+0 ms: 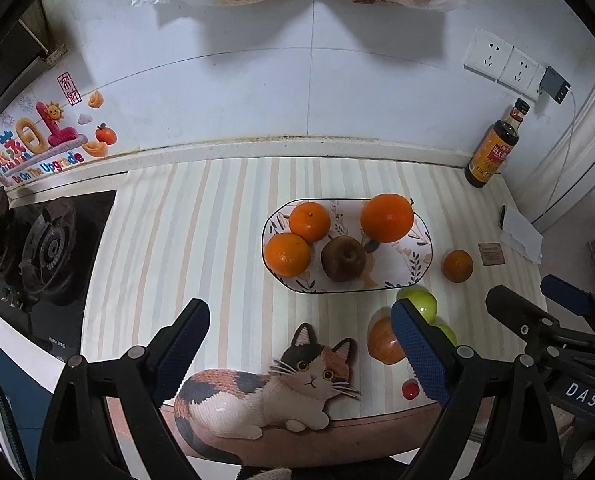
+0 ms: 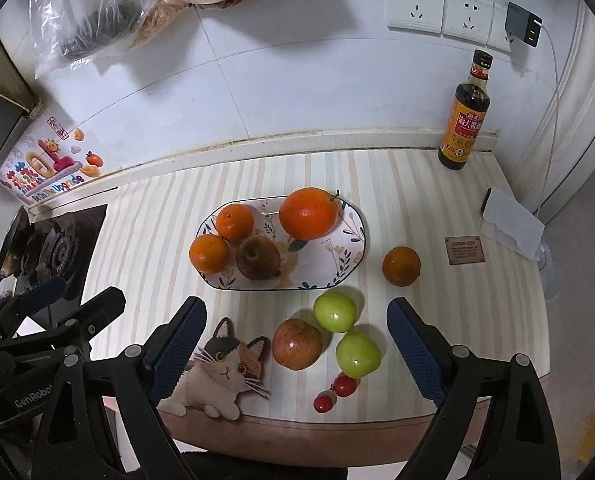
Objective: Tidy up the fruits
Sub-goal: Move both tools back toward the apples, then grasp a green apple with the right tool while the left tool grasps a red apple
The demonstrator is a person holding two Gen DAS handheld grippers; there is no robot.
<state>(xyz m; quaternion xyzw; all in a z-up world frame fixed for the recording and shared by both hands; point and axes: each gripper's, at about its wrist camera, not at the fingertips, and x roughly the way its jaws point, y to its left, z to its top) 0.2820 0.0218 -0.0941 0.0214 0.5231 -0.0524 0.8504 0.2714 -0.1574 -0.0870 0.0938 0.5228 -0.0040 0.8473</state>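
Striped mat (image 2: 157,240) left half bare | cherry tomatoes (image 2: 333,394) near front edge

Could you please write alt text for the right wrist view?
The open right gripper hovers over a red apple, two green apples, two cherry tomatoes and one orange beside an oval plate holding three oranges and a brown pear.

White tiled wall (image 2: 297,92) behind a striped tabletop (image 2: 157,248) — double sockets (image 2: 441,10) upper right, a gas hob (image 1: 53,248) at left, plastic bags (image 2: 93,20) hanging above, casting soft shadows.
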